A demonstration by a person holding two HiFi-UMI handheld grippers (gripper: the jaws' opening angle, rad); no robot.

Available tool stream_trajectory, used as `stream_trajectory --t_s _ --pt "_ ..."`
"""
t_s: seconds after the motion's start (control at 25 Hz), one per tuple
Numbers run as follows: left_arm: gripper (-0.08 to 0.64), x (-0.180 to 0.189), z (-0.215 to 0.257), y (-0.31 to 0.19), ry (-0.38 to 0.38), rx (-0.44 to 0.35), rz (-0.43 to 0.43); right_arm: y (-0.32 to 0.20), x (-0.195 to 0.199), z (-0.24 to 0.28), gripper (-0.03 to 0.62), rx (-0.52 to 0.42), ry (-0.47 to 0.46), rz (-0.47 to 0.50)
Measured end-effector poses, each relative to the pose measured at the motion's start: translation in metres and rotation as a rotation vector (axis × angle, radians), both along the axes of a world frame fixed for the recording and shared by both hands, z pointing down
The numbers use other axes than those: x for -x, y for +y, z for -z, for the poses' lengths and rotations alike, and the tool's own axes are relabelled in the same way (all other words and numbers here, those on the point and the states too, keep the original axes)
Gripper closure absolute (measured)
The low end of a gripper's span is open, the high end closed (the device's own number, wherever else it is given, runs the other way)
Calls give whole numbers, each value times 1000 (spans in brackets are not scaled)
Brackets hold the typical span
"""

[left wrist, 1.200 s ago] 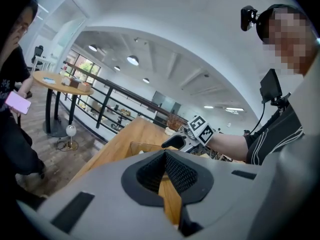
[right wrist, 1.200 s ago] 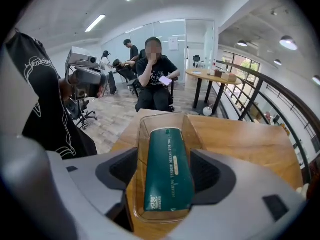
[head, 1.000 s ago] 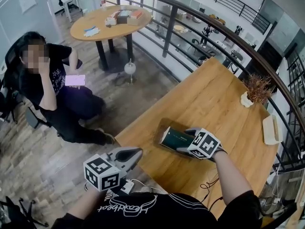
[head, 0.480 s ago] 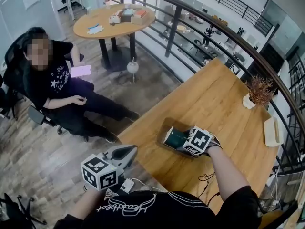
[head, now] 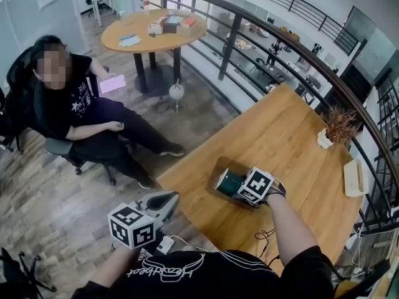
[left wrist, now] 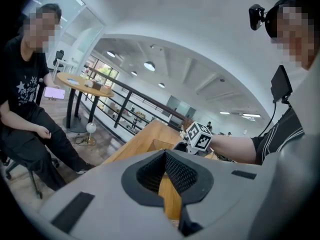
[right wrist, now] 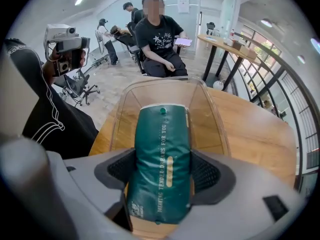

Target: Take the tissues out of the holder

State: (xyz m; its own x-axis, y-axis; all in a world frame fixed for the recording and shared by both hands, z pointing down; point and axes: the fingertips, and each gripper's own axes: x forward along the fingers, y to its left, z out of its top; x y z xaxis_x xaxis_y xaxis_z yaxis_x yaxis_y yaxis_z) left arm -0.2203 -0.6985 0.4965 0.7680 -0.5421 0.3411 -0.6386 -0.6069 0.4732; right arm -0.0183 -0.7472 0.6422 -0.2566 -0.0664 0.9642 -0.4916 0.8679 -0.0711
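A dark green tissue pack (right wrist: pixel 162 154) lies in a clear plastic holder (right wrist: pixel 165 86) near the front left corner of the wooden table (head: pixel 293 142). My right gripper (right wrist: pixel 162 176) is shut on the near end of the pack, one pad pressing each side. In the head view the pack (head: pixel 229 181) sticks out past the right gripper (head: pixel 242 189) and its marker cube. My left gripper (head: pixel 163 200) hangs off the table's front left edge, over the floor, with nothing in it. In the left gripper view its pads (left wrist: pixel 182 174) meet at the tips.
A dried plant in a white pot (head: pixel 338 122) and a pale tray (head: pixel 353 178) stand at the table's far right. A dark railing (head: pixel 299 52) runs behind the table. A person (head: pixel 68 108) sits on a chair to the left. A cable (head: pixel 265 234) lies near the front edge.
The right gripper has pushed a little further over the pack, so less green shows. The left gripper has hardly moved. The seated person has lowered one arm.
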Motion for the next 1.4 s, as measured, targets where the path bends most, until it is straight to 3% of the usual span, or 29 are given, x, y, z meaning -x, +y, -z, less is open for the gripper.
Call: stream_trajectory --t_s 0.56,0.84,1.16,1.28,1.4 --pt "548 -12 -2 20 -2 -4 -17 1 -2 13 272 -131 -48 -66" --pt "548 -12 -1 42 -4 -9 -13 -5 1 53 278 -312 -119 -143" --pt "548 -32 26 82 23 -56 -28 20 -6 153 278 -626 -222 -200" --pt "548 -43 43 106 32 -92 -37 52 -14 185 278 -724 -302 -233" --pt "548 -56 60 131 39 -130 -47 91 -23 213 278 -779 -448 -283"
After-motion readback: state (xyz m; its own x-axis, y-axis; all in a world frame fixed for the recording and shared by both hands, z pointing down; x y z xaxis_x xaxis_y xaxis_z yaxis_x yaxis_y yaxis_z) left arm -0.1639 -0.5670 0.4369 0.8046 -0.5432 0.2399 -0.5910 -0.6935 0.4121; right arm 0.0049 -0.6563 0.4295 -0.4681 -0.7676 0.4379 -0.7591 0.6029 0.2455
